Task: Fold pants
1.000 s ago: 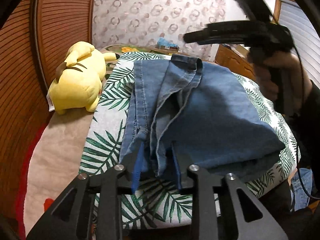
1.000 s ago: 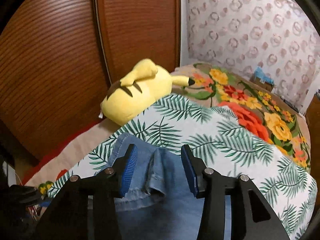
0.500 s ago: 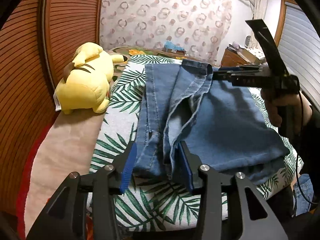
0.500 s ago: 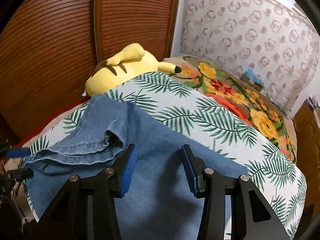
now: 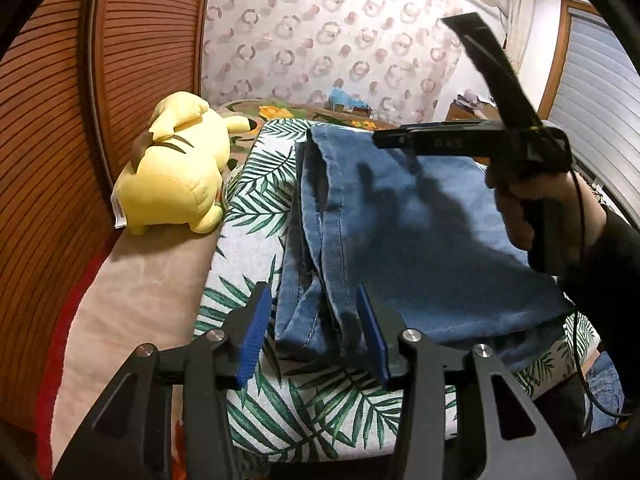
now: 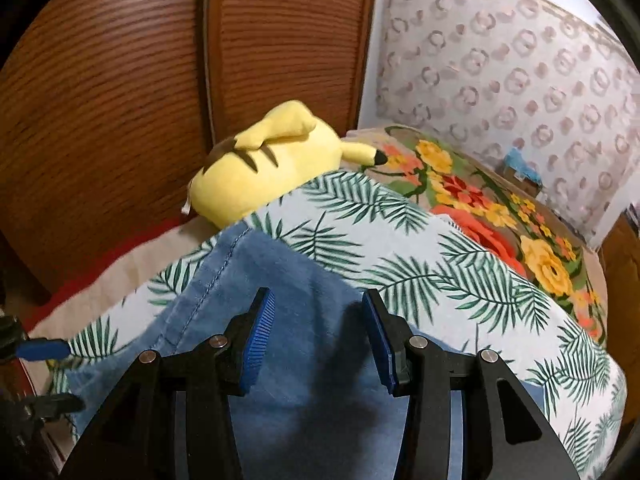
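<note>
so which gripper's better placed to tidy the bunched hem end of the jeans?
Probably left: the left gripper, jaws opening, already straddles the jeans' bunched edge; the right gripper hovers open above flat denim.

No legible txt; marks on right hand-held gripper too blurred.

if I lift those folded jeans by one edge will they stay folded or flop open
The jeans would likely flop open: soft layered denim with loose hems at the near edge. They probably sag from a single grip. On the leaf-print cover they may drag rather than slide.

Black tongs, blue ribbed pads
</note>
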Demonstrator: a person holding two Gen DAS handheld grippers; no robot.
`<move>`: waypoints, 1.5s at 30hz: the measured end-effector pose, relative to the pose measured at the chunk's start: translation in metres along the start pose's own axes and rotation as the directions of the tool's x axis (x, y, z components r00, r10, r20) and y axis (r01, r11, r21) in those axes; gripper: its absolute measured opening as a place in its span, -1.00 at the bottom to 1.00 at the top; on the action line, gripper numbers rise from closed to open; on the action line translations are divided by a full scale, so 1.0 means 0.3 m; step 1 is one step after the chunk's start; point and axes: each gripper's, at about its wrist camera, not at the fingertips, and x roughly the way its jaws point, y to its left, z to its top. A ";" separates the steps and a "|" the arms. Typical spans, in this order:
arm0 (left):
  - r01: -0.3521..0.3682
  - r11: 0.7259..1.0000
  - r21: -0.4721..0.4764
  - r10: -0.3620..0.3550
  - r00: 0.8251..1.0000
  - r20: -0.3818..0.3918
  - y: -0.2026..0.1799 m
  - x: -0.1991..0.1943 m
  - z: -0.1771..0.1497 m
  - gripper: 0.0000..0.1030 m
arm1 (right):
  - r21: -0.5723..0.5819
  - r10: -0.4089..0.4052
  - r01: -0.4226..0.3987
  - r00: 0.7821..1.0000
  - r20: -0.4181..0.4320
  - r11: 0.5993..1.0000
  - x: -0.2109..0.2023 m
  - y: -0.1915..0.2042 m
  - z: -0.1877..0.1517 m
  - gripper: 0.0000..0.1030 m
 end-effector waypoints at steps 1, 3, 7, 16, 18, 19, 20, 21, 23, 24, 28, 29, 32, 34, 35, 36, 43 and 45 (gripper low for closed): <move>0.000 1.000 0.002 0.000 1.000 -0.001 -0.002 0.001 -0.002 -0.01 | 0.009 0.003 -0.003 1.000 0.005 1.000 -0.004 -0.015 -0.013 -0.08; 0.007 1.000 -0.002 -0.007 1.000 -0.002 -0.004 0.007 0.000 0.29 | 0.019 -0.006 0.006 1.000 0.005 1.000 -0.024 -0.042 -0.028 -0.08; 0.019 1.000 -0.005 -0.019 1.000 0.011 -0.018 0.009 0.005 0.54 | 0.052 -0.019 0.018 1.000 0.019 0.998 -0.104 -0.099 -0.086 -0.03; 0.032 0.999 0.036 -0.032 0.999 0.020 -0.091 0.017 0.029 0.54 | 0.146 -0.052 0.050 0.999 0.010 0.988 -0.321 -0.188 -0.304 0.08; 0.038 0.998 0.047 -0.039 0.999 0.023 -0.116 0.021 0.035 0.54 | 0.165 -0.056 0.055 0.998 0.001 0.985 -0.357 -0.198 -0.347 0.09; 0.040 0.998 0.051 -0.042 0.999 0.023 -0.127 0.022 0.036 0.54 | 0.174 -0.061 0.061 0.998 -0.005 0.983 -0.374 -0.200 -0.371 0.10; 0.043 0.997 0.056 -0.045 0.999 0.022 -0.139 0.024 0.038 0.54 | 0.180 -0.066 0.067 0.998 -0.010 0.981 -0.392 -0.198 -0.392 0.10; 0.047 0.997 0.063 -0.049 0.999 0.022 -0.150 0.027 0.039 0.54 | 0.186 -0.071 0.073 0.997 -0.015 0.980 -0.411 -0.194 -0.413 0.10; 0.053 0.996 0.077 -0.055 0.998 0.020 -0.174 0.031 0.040 0.54 | 0.200 -0.072 0.076 0.997 -0.027 0.977 -0.449 -0.190 -0.459 0.11; 0.058 0.995 0.084 -0.060 0.998 0.019 -0.186 0.032 0.040 0.54 | 0.209 -0.069 0.073 0.997 -0.029 0.975 -0.466 -0.185 -0.473 0.11; 0.070 0.992 0.107 -0.071 0.997 0.010 -0.222 0.040 0.035 0.54 | 0.239 -0.064 0.071 0.997 -0.039 0.968 -0.520 -0.158 -0.528 0.12; 0.072 0.991 0.111 -0.073 0.997 0.009 -0.231 0.039 0.032 0.54 | 0.242 -0.063 0.071 0.997 -0.041 0.968 -0.528 -0.147 -0.538 0.12; 0.080 0.989 0.125 -0.081 0.997 0.001 -0.258 0.048 0.026 0.54 | 0.249 -0.046 0.056 0.998 -0.046 0.967 -0.549 -0.134 -0.556 0.12; 0.086 0.987 0.133 -0.086 0.996 -0.005 -0.277 0.053 0.019 0.54 | 0.256 -0.032 0.043 0.998 -0.049 0.966 -0.560 -0.118 -0.568 0.12; 0.090 0.986 0.138 -0.090 0.996 -0.008 -0.289 0.055 0.014 0.54 | 0.259 -0.025 0.036 0.999 -0.048 0.965 -0.566 -0.112 -0.572 0.12; 0.094 0.985 0.144 -0.093 0.996 -0.011 -0.299 0.056 0.011 0.54 | 0.261 -0.017 0.029 0.999 -0.047 0.965 -0.567 -0.107 -0.577 0.12; 0.099 0.979 0.181 -0.093 0.995 -0.039 -0.339 0.076 -0.030 0.54 | 0.295 0.001 0.020 0.997 -0.072 0.955 -0.549 -0.095 -0.605 0.12; 0.099 0.978 0.182 -0.091 0.995 -0.052 -0.339 0.085 -0.043 0.54 | 0.306 0.005 0.019 0.997 -0.078 0.952 -0.547 -0.094 -0.613 0.12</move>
